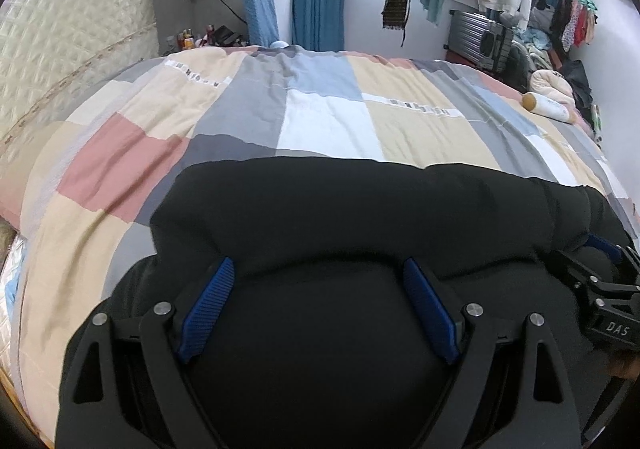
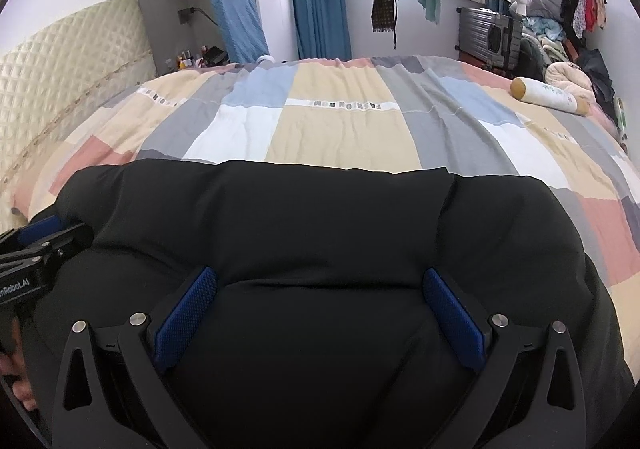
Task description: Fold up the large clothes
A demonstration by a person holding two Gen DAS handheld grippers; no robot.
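Black garment [image 1: 360,209] lies beneath both wide-spread tongs, left [image 1: 318,309] and right [image 2: 320,319], on "FASHION HOME" quilt [image 2: 340,129].

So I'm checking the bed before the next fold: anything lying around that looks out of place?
Only a cream bottle lying on its side on the quilt, far right, clear of the black garment. Nothing else stands out.

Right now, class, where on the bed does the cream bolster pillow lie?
In both wrist views the cream bolster pillow lies at the far right of the patchwork quilt, beyond the black garment, near the clothes pile.
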